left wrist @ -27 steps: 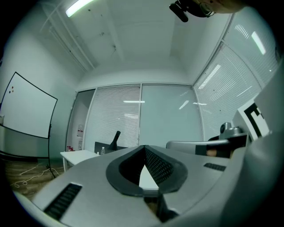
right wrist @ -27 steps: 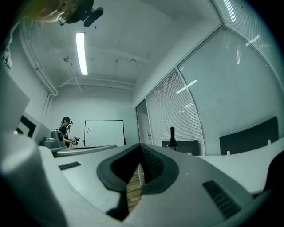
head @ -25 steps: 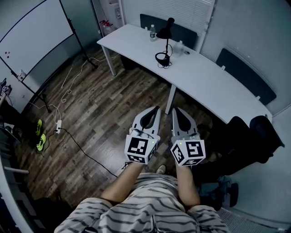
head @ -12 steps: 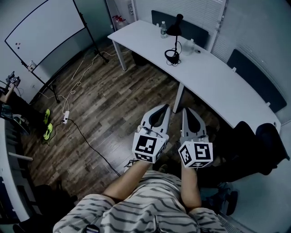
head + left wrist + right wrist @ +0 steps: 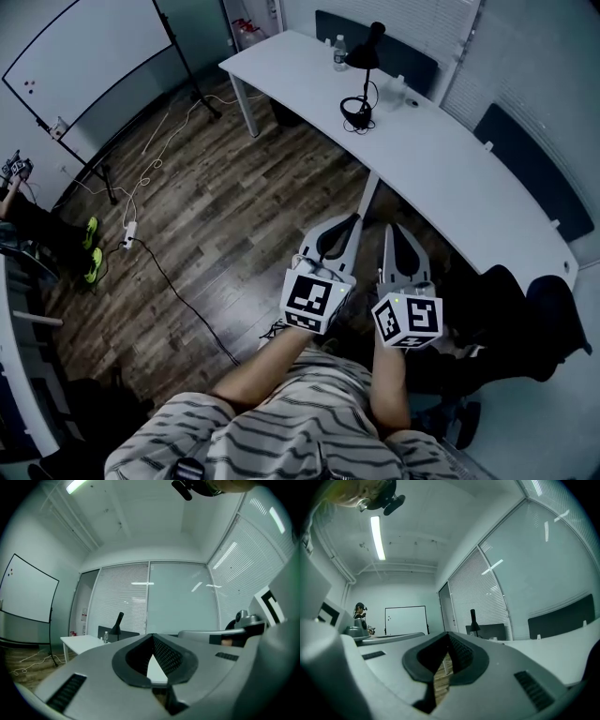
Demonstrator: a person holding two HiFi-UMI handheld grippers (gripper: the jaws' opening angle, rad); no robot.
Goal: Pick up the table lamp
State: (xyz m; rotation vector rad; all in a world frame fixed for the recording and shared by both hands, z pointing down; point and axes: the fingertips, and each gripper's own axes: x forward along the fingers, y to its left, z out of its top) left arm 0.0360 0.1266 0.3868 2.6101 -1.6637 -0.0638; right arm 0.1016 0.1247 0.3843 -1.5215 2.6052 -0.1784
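Note:
The black table lamp (image 5: 362, 82) stands on the far part of the long white table (image 5: 450, 178), its round base on the top and its shade tilted up. It also shows small and distant in the left gripper view as the lamp (image 5: 117, 623) and in the right gripper view as the lamp (image 5: 473, 620). My left gripper (image 5: 351, 218) and right gripper (image 5: 393, 229) are held side by side over the wood floor, well short of the lamp. Both point level toward the table. Both are shut with nothing in them.
A water bottle (image 5: 339, 53) stands by the lamp. A whiteboard on a stand (image 5: 84, 66) is at the left, with cables and a power strip (image 5: 129, 231) on the floor. Black chairs (image 5: 525, 309) sit at the right, by the table's near end.
Both grippers have moved forward together toward the table and sunk slightly. The lamp and table have shifted right in the head view. Both grippers stay shut.

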